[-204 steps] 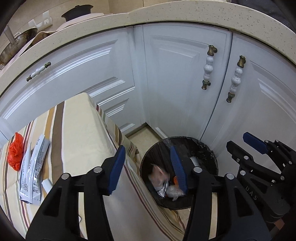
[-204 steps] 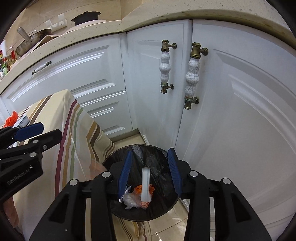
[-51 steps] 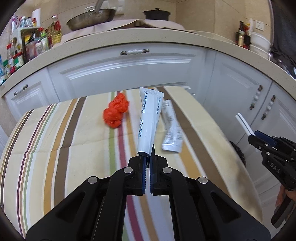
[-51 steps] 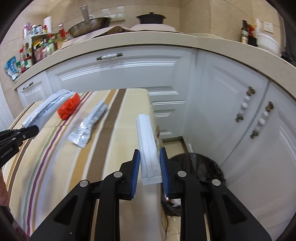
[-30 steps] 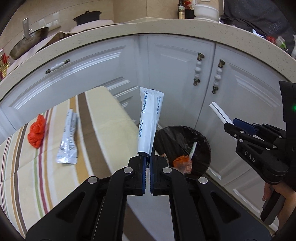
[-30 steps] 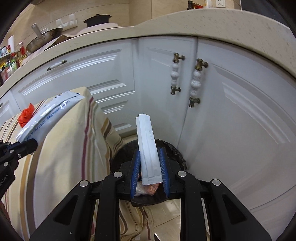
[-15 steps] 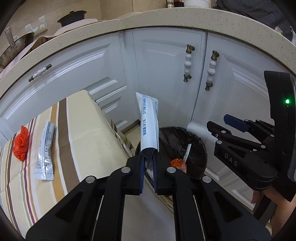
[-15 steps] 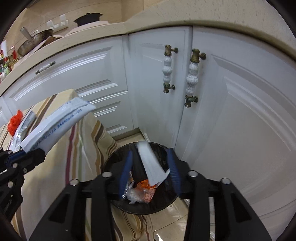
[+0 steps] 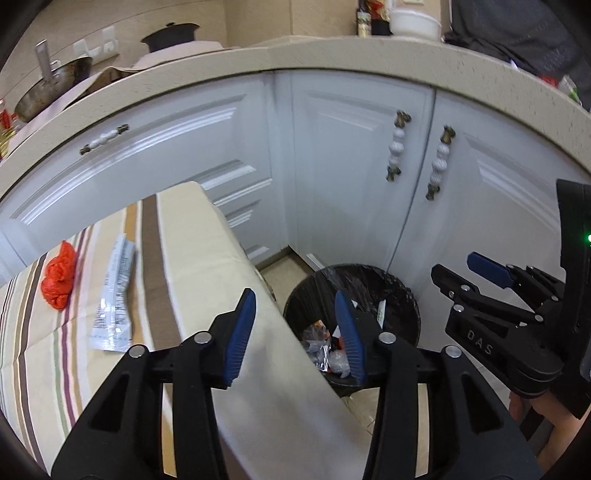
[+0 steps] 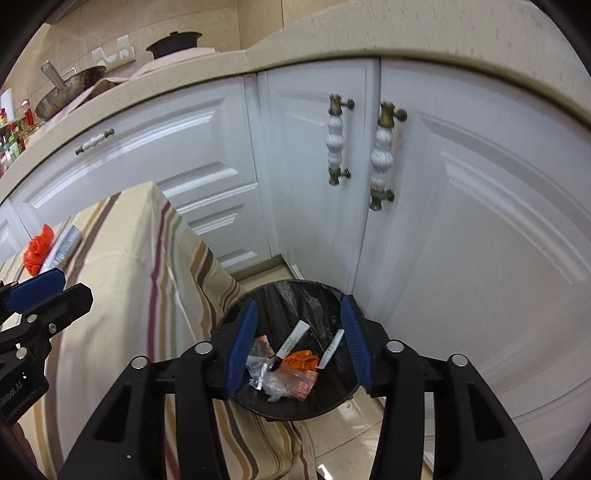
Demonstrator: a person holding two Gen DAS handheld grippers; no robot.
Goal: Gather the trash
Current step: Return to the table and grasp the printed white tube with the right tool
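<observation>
Trash bin (image 10: 291,369): round, black-lined, on the tiled floor in the corner where the white cabinets (image 10: 461,221) meet, just beside the draped edge of the striped surface (image 9: 192,258). Inside, as the right wrist view shows: two narrow white packets (image 10: 291,343) standing on end and leaning, an orange crumpled wrapper (image 10: 303,360), a silvery foil scrap (image 10: 258,373), a clear plastic bit (image 10: 280,386). All of it lies loose at the bottom, overlapping.

Right gripper (image 10: 301,341): jaws spread wide, nothing between them, hanging directly above the bin mouth; the bin contents show through the gap.

Left gripper (image 9: 295,332): also spread wide and empty. One blue pad is over the cloth edge, the other over the near rim of the bin.

The right gripper is in the left wrist view at the far right, beside the bin; the left gripper shows at the left edge of the right wrist view, over the cloth.

Left on the surface: a silvery printed sachet (image 9: 114,295) lying flat and lengthwise along the stripes, and an orange crumpled plastic bag (image 9: 59,277) just beside it, farther from the bin. Both are well apart from either gripper.

Behind: two cabinet doors with white ceramic handles (image 10: 382,155), speckled countertop (image 9: 332,55) above, a wok (image 9: 51,99) and a dark pot lid (image 9: 170,31) on it.
</observation>
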